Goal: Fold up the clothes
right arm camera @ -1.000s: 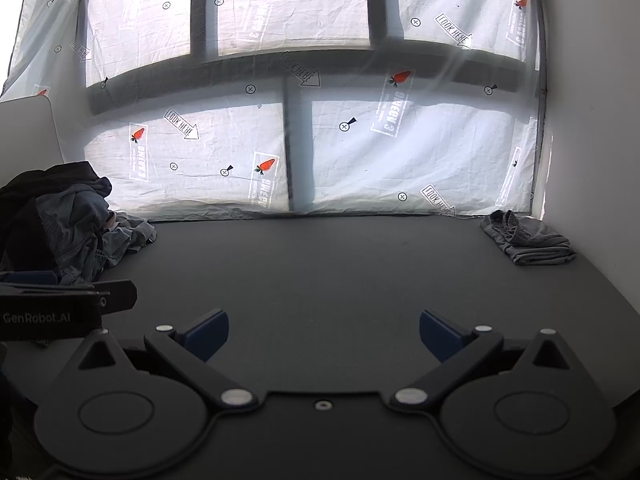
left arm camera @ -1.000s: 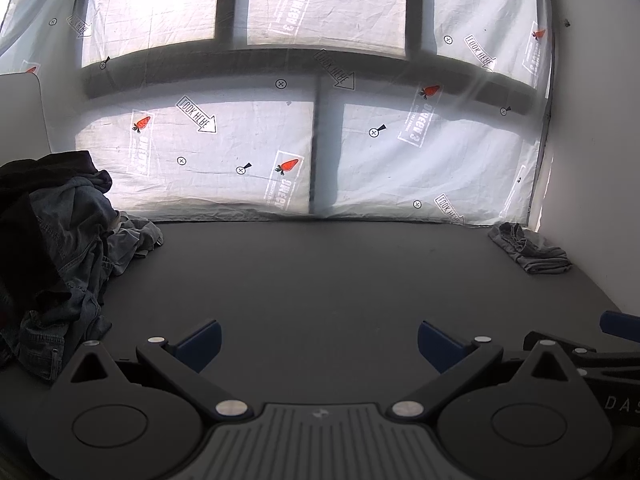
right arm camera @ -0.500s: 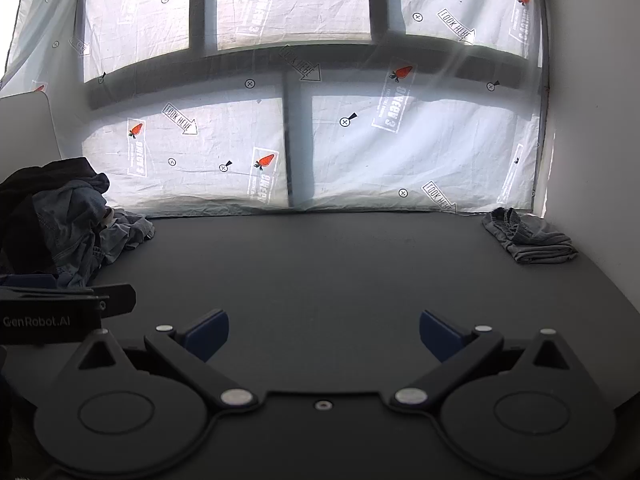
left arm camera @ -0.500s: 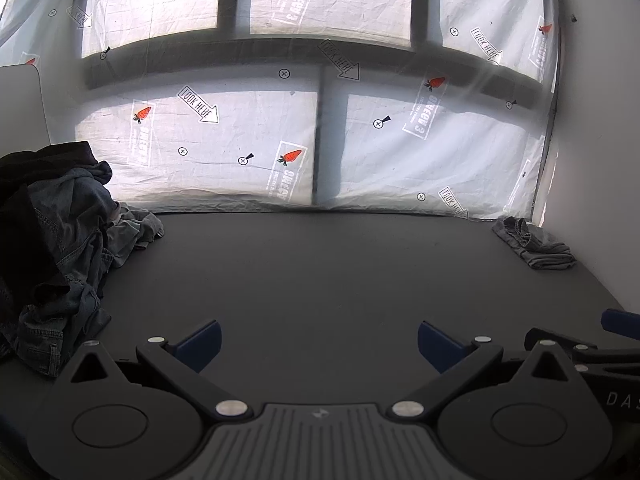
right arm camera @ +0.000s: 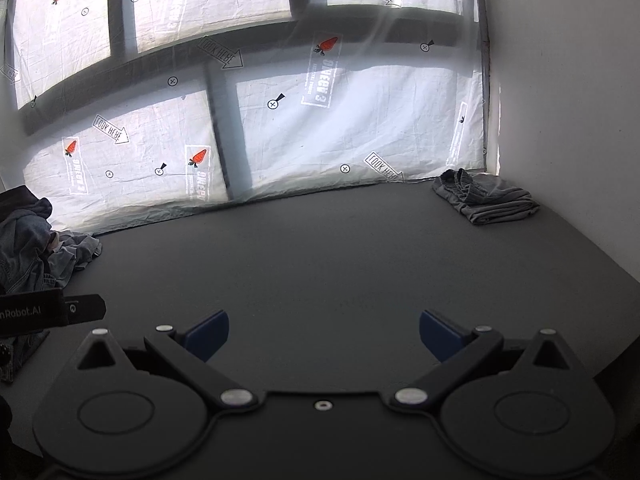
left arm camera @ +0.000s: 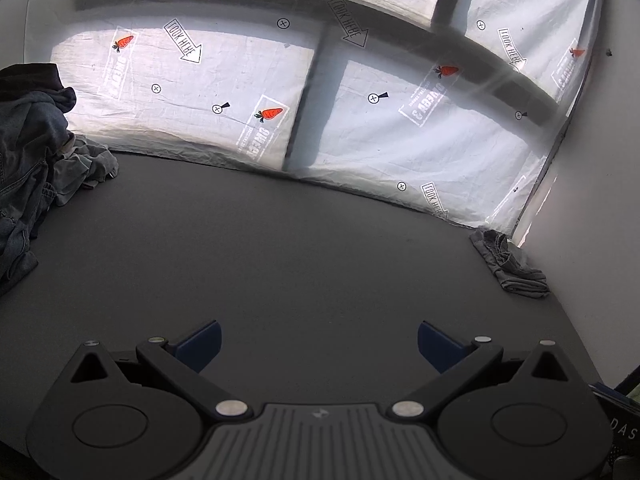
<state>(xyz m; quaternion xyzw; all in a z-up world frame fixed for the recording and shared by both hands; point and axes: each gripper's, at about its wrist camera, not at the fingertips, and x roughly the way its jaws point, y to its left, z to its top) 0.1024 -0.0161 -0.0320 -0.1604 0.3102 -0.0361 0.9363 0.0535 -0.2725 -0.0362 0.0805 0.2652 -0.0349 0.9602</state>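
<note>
My left claw (left arm camera: 318,340) hangs with its two blue-tipped fingers (left arm camera: 200,342) spread wide and nothing between them. My right claw (right arm camera: 324,332) is the same, jaws wide apart and empty. From the right claw, the black body of the left one juts in at the far left edge, level with my fingertips.

1 clothes pile (left arm camera: 28,168), 1 folded garment (right arm camera: 486,198), 2 grippers (left arm camera: 318,344)

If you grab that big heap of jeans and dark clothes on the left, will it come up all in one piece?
Probably not. The heap of clothes looks soft and tangled, so one grabbed piece would likely sag and drag others. Denim probably feels heavy. The left tool is open and empty.
</note>
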